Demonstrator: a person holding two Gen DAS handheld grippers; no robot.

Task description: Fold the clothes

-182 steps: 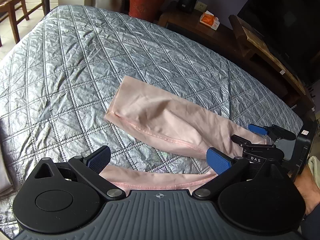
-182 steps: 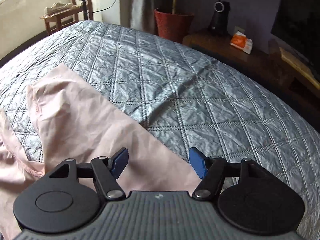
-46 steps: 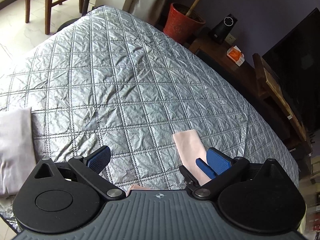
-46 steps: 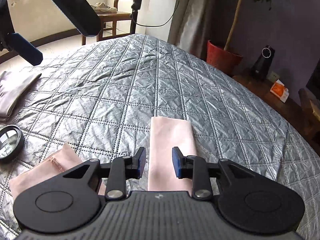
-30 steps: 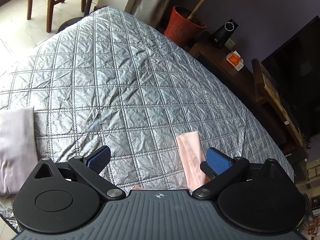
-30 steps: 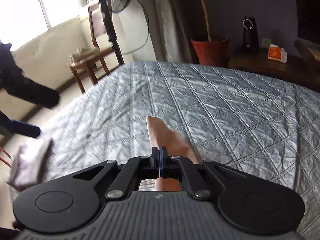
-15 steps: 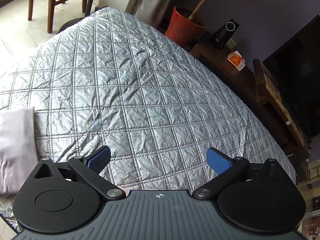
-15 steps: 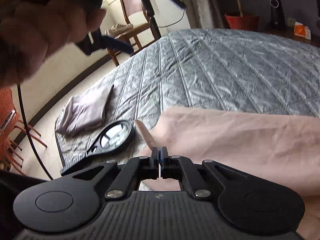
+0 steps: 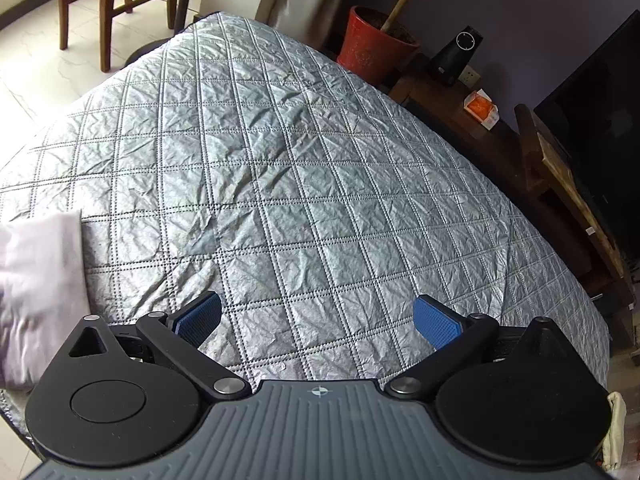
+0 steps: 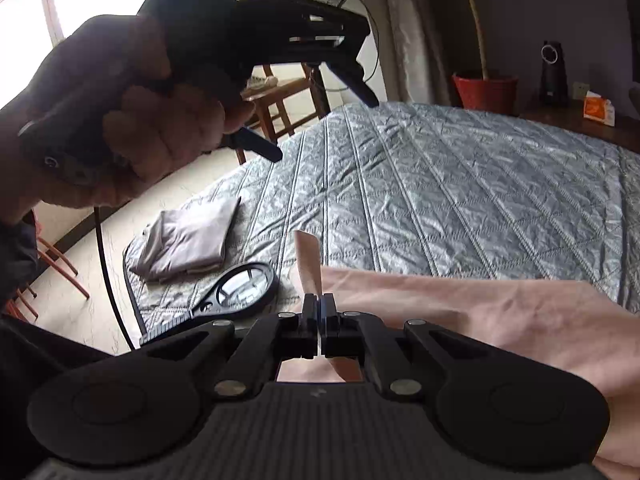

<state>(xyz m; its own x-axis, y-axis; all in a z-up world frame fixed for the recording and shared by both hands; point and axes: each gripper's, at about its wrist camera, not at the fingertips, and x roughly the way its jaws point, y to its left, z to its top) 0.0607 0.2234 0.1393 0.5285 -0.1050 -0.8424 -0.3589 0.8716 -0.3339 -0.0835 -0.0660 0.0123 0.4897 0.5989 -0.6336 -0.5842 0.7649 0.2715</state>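
Meanwhile the right claw (image 10: 319, 304) is pinched tight on a fold of the pink garment (image 10: 460, 312), which drapes toward 3 o'clock over the bed (image 10: 440, 184). The left claw (image 9: 316, 316) hangs wide open, holding nothing, above the bed.

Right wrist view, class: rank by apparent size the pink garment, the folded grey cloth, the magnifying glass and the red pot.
1. Pink garment, though nearness inflates it.
2. Folded grey cloth.
3. Magnifying glass, close to the cloth.
4. Red pot, smallest-looking but farthest.
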